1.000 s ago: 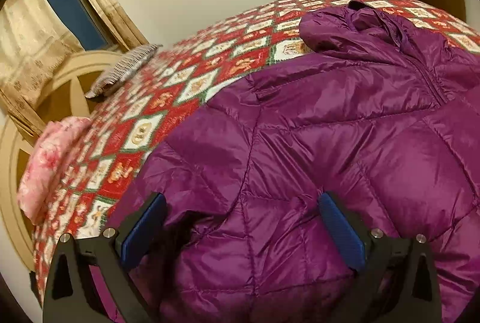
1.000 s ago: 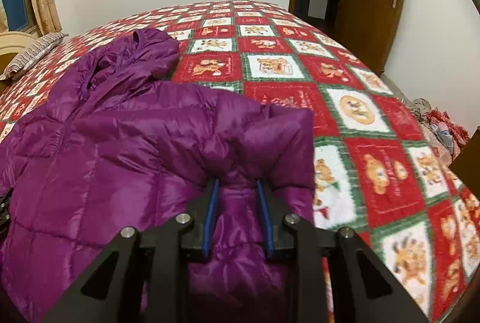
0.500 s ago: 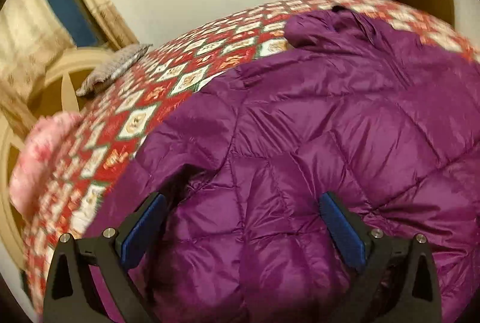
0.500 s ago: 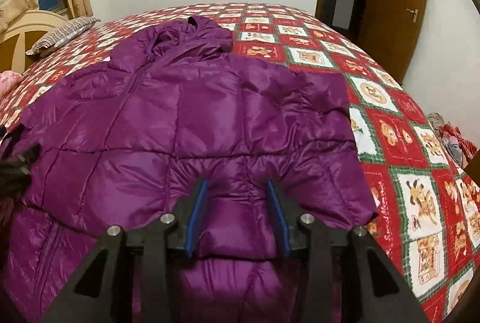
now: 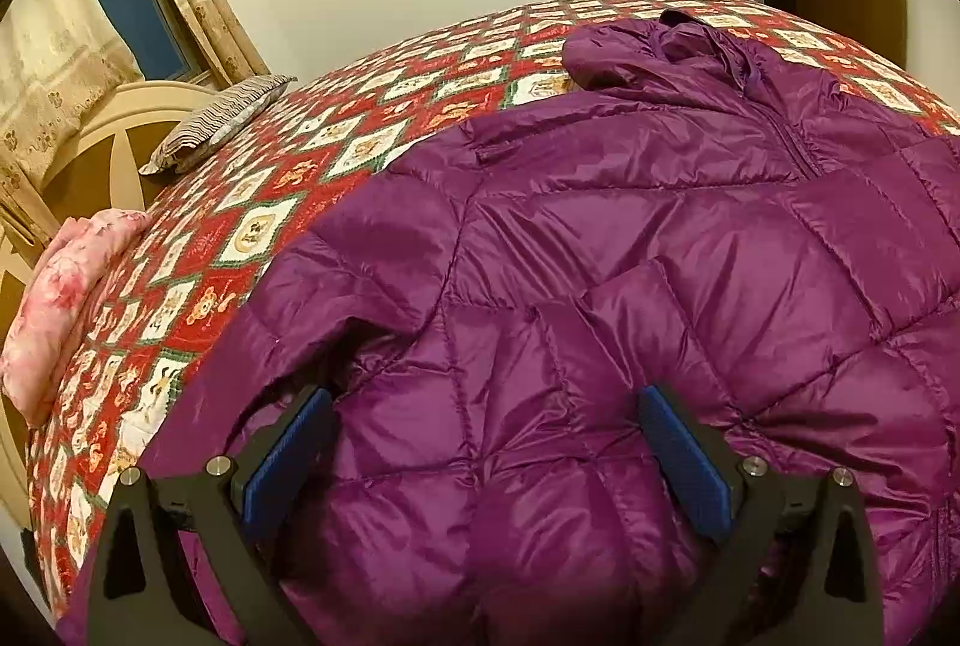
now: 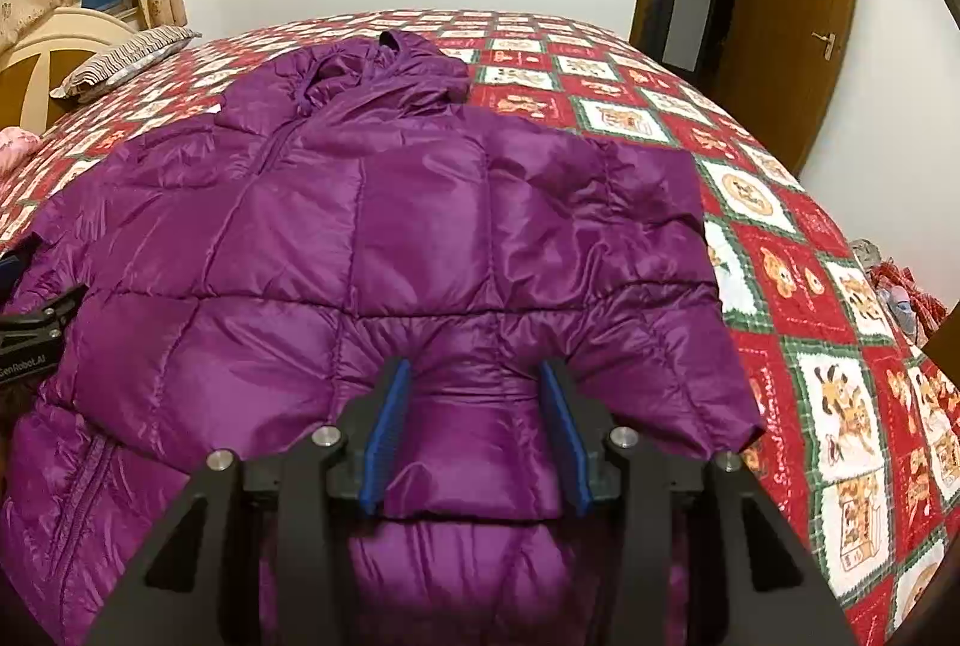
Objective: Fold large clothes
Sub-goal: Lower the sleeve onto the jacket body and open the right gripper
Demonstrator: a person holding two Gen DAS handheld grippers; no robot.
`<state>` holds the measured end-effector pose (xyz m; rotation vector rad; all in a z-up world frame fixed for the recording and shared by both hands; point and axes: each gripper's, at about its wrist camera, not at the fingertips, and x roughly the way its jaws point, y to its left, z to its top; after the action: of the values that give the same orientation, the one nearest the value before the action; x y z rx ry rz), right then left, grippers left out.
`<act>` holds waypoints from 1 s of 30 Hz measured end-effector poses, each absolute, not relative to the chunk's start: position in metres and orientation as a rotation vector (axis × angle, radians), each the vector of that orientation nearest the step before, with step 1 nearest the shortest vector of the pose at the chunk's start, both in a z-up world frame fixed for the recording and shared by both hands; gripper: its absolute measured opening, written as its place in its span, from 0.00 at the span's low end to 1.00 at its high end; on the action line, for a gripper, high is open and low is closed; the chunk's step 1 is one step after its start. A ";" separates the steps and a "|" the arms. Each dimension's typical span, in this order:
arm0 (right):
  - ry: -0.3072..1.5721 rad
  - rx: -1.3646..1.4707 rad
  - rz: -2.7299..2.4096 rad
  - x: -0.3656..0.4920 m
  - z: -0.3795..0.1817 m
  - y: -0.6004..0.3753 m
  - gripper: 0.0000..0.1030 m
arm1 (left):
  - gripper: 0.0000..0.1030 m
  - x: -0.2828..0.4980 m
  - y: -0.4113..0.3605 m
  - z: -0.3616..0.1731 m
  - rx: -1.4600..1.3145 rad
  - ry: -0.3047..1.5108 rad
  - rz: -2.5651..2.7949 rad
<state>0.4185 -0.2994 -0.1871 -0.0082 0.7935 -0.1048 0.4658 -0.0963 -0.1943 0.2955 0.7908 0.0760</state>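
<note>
With both sleeves already lying folded across the purple jacket [image 6: 372, 226] spread on the bed [image 6: 798, 286], hood at twelve o'clock, the right gripper [image 6: 474, 430] is opening off the cuff, the left gripper [image 5: 480, 460] is gaping empty, and the body fold is remaining.

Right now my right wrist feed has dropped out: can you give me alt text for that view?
A purple puffer jacket lies spread on a red patchwork quilt, hood toward the far wall. The right gripper hangs over a folded-in sleeve, jaws opening with sleeve fabric between them. A striped pillow lies far left; a wooden door stands open at right.
</note>
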 end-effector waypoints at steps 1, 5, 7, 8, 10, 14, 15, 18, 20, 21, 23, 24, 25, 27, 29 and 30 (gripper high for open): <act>0.793 -0.011 -0.107 0.419 -0.187 -0.299 0.48 | 0.99 0.466 -0.096 -0.194 0.295 0.790 0.076; 0.793 -0.022 -0.115 0.419 -0.187 -0.296 0.48 | 0.99 0.466 -0.095 -0.194 0.285 0.793 0.070; 0.793 -0.026 -0.117 0.419 -0.188 -0.296 0.48 | 0.99 0.466 -0.095 -0.194 0.282 0.794 0.068; 0.793 -0.028 -0.118 0.419 -0.188 -0.296 0.48 | 0.99 0.466 -0.095 -0.194 0.281 0.794 0.068; 0.793 -0.030 -0.119 0.419 -0.188 -0.296 0.48 | 0.99 0.466 -0.094 -0.194 0.279 0.795 0.067; 0.794 -0.040 -0.124 0.420 -0.188 -0.294 0.48 | 0.99 0.466 -0.094 -0.194 0.276 0.795 0.064; 0.794 -0.043 -0.126 0.420 -0.189 -0.294 0.48 | 0.99 0.466 -0.094 -0.194 0.276 0.795 0.065; 0.794 -0.050 -0.128 0.420 -0.189 -0.294 0.48 | 0.99 0.466 -0.094 -0.194 0.276 0.795 0.065; 0.794 -0.051 -0.129 0.421 -0.189 -0.294 0.48 | 0.99 0.466 -0.094 -0.194 0.276 0.794 0.064; 0.794 -0.052 -0.129 0.421 -0.189 -0.294 0.48 | 0.99 0.466 -0.094 -0.194 0.276 0.794 0.064; 0.794 -0.052 -0.129 0.421 -0.189 -0.294 0.48 | 0.99 0.466 -0.094 -0.194 0.276 0.794 0.065; 0.794 -0.052 -0.129 0.421 -0.189 -0.294 0.48 | 0.99 0.466 -0.094 -0.194 0.276 0.794 0.064; 0.793 -0.052 -0.129 0.421 -0.189 -0.293 0.48 | 0.99 0.466 -0.094 -0.194 0.275 0.794 0.064; 0.793 -0.050 -0.128 0.421 -0.189 -0.294 0.48 | 0.99 0.466 -0.094 -0.194 0.275 0.795 0.064; 0.793 -0.047 -0.127 0.421 -0.189 -0.294 0.48 | 0.99 0.466 -0.094 -0.194 0.276 0.794 0.064; 0.793 -0.047 -0.127 0.421 -0.189 -0.294 0.48 | 0.99 0.466 -0.094 -0.194 0.276 0.795 0.064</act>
<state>0.4213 -0.2936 -0.1888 -0.0471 0.7929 -0.1268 0.4658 -0.0938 -0.1941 0.2759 0.7951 0.0640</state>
